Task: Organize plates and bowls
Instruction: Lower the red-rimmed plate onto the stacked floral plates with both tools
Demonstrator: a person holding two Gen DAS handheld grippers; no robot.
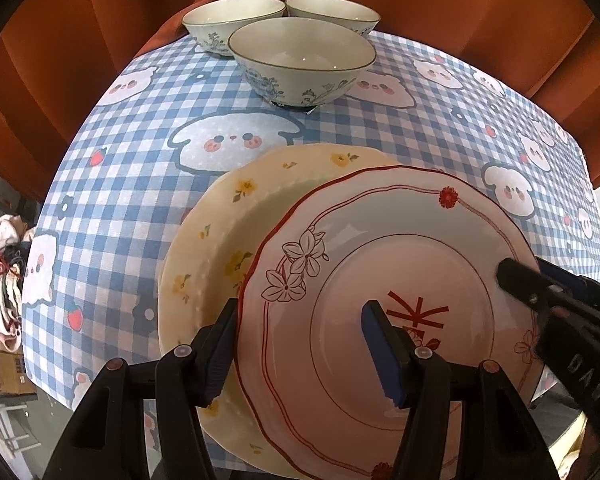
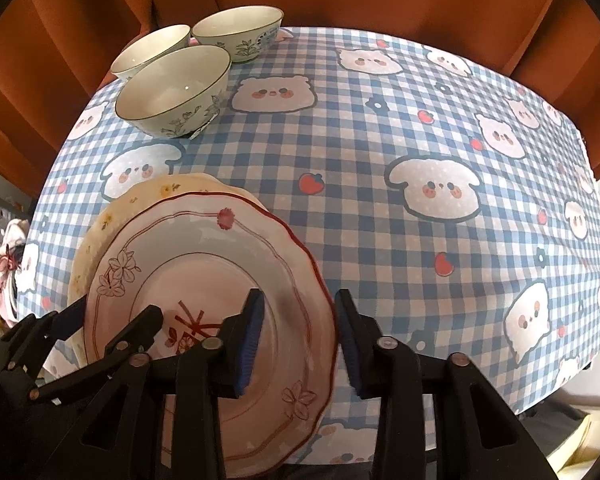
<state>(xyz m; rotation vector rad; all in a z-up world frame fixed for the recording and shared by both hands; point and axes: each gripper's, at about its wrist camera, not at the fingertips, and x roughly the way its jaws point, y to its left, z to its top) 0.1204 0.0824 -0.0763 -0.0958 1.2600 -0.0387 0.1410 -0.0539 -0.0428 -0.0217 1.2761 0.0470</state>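
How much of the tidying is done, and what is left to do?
Looks done: the red-rimmed plate already lies on the yellow-flowered plate.

In hand: the left hand-held gripper and right hand-held gripper each straddle an opposite edge of the red-rimmed plate; neither visibly pinches it.

Left: three bowls sit separately at the table's far side, not nested yet.

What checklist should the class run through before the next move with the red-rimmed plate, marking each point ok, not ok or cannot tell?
1. Right gripper straddles the red-rimmed plate at its right edge: ok.
2. Right pads pressing the rim: not ok, a gap shows.
3. Left gripper straddles the left rim: ok, jaws wide, no clamp.
4. Red-rimmed plate centred on the yellow-flowered plate: not ok, offset to the right.
5. Three bowls stand apart from the plates: ok.
6. Plate lying flat or lifted: cannot tell.
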